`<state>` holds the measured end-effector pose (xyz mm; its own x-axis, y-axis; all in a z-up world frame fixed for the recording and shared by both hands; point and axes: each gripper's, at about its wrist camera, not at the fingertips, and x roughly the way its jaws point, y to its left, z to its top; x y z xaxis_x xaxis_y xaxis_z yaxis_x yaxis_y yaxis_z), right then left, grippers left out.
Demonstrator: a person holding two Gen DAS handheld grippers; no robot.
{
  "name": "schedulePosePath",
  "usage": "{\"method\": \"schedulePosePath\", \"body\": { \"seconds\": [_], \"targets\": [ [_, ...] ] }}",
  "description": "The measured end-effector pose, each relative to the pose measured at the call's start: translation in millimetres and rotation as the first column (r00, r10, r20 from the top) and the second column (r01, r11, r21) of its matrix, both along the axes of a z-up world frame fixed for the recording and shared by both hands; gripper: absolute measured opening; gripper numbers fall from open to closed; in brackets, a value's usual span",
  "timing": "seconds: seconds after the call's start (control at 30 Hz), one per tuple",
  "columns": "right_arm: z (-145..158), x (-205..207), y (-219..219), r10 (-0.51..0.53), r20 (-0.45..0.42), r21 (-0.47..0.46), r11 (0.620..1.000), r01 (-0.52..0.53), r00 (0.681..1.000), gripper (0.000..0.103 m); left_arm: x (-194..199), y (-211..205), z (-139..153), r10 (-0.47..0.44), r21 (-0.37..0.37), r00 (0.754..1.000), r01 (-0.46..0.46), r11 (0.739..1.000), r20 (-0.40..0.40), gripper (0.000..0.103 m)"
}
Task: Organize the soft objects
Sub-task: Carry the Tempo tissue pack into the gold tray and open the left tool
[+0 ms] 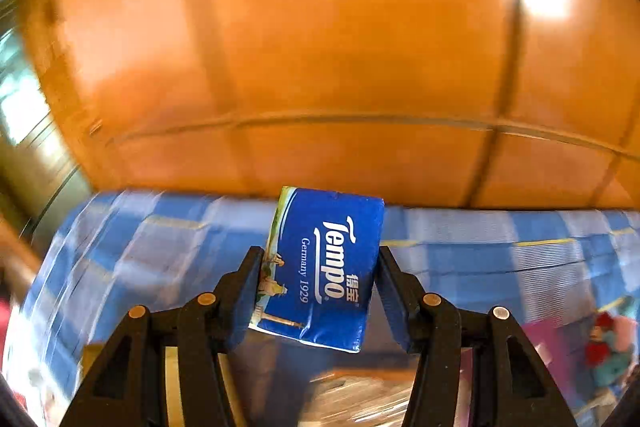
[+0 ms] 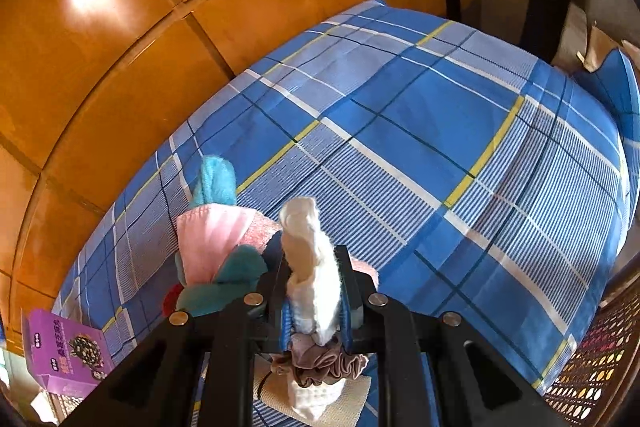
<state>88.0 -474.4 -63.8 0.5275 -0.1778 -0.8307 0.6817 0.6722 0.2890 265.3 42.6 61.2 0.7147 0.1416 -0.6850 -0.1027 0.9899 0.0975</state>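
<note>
My left gripper [image 1: 318,287] is shut on a blue Tempo tissue pack [image 1: 320,267] and holds it in the air above the blue plaid bed sheet [image 1: 500,259]. My right gripper [image 2: 313,291] is shut on a rolled white cloth [image 2: 310,267] that sticks up between the fingers. Below it lie a mauve scrunchie [image 2: 320,367] and a folded beige cloth [image 2: 348,407]. To its left sits a pile of soft things: a pink cloth [image 2: 208,239], a light blue fluffy piece [image 2: 216,183] and a teal cloth [image 2: 228,287].
A purple box [image 2: 68,351] lies at the bed's left edge. Orange wooden wall panels [image 2: 120,47] stand behind the bed. A brown perforated basket [image 2: 596,367] is at the lower right. The plaid sheet [image 2: 440,147] spreads wide to the right. A colourful soft pile [image 1: 608,343] shows at the left view's lower right.
</note>
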Motion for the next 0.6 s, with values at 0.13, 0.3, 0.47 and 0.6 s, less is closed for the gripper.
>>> {"method": "schedulePosePath", "body": {
  "seconds": [0.13, 0.3, 0.47, 0.6],
  "targets": [
    [2, 1, 4, 0.011, -0.005, -0.023, 1.000, -0.011, 1.000, 0.016, -47, 70, -25, 0.105, -0.031, 0.994, -0.106, 0.994, -0.011, 0.056],
    [6, 3, 10, 0.028, -0.008, -0.065, 0.997, -0.028, 1.000, 0.016, -123, 127, -62, 0.190, -0.097, 0.981, -0.192, 0.977, -0.031, 0.056],
    [8, 5, 16, 0.038, -0.019, -0.102, 0.994, -0.040, 0.999, 0.016, -179, 139, -98, 0.214, -0.117, 0.975, -0.220, 0.968, -0.058, 0.056],
    [8, 6, 17, 0.034, -0.033, -0.121, 0.992, -0.038, 0.999, 0.016, -213, 157, -115, 0.292, -0.141, 0.955, -0.298, 0.944, -0.056, 0.056]
  ]
}}
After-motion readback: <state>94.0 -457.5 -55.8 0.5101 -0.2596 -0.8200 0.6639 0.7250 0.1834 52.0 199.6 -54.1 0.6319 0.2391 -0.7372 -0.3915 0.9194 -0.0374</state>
